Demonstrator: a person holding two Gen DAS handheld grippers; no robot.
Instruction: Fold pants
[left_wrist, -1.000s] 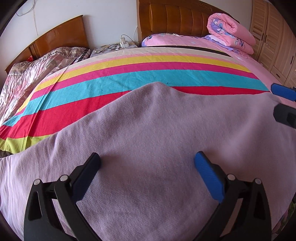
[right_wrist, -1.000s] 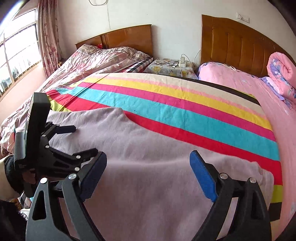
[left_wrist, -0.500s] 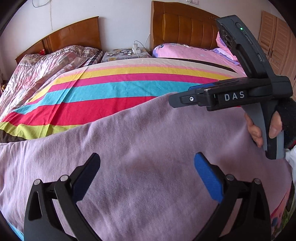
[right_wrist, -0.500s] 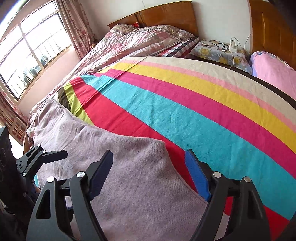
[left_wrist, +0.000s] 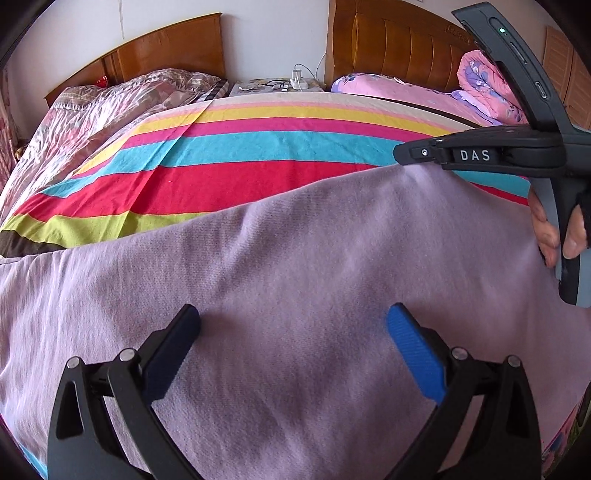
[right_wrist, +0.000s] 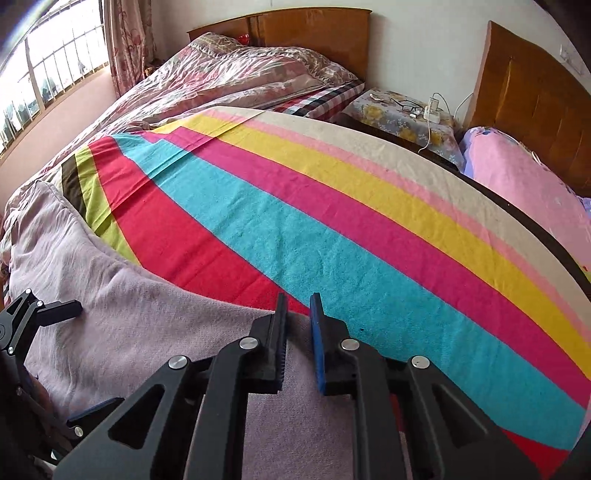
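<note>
The lilac pants (left_wrist: 295, 266) lie spread flat on a bed with a striped cover (left_wrist: 258, 155). My left gripper (left_wrist: 293, 332) is open and empty, low over the middle of the fabric. My right gripper (right_wrist: 298, 314) is shut on the far edge of the pants (right_wrist: 147, 325), where the fabric meets the red stripe. In the left wrist view the right gripper (left_wrist: 402, 155) shows side-on at the upper right, its tip at the fabric's raised edge. The left gripper (right_wrist: 70, 308) shows at the lower left of the right wrist view.
A second bed with a pink floral quilt (right_wrist: 229, 81) stands to the left, near a window (right_wrist: 44, 74). A nightstand (right_wrist: 402, 114) with glasses and a power strip sits between the headboards. A pink pillow (right_wrist: 517, 166) and a rolled pink quilt (left_wrist: 484, 81) lie at the right.
My right gripper has closed on the far edge of the pants; half a second ago it was open above it. My left gripper stays open over the fabric.
</note>
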